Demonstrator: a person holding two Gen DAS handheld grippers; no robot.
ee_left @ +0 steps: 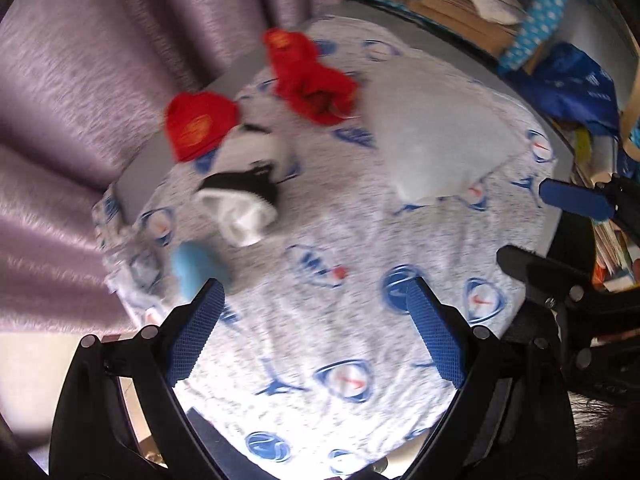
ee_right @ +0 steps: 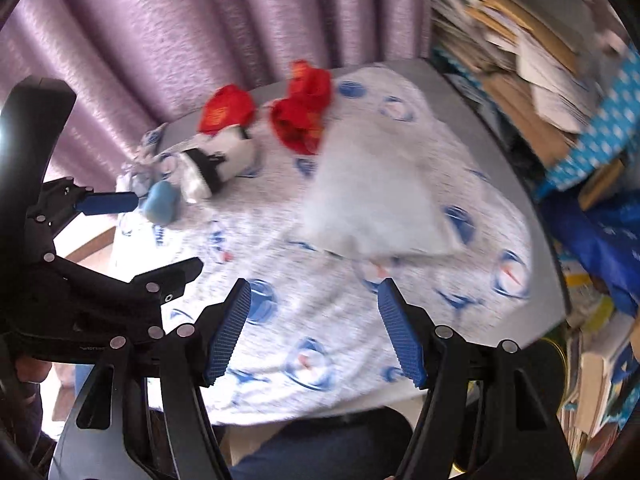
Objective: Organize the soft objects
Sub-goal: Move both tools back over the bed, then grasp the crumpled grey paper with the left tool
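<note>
A table under a white cloth with blue prints holds the soft things. At its far left lie a rolled red sock, a crumpled red pair, a black-and-white sock bundle and a light blue roll. A folded pale grey cloth rests to the right. My left gripper hovers open and empty, one finger close to the blue roll. My right gripper is open and empty above the near cloth.
A purple curtain hangs behind the table. Stacks of books and papers, a blue dotted box and a blue bag crowd the right side. A person's dark-clad legs are at the near edge.
</note>
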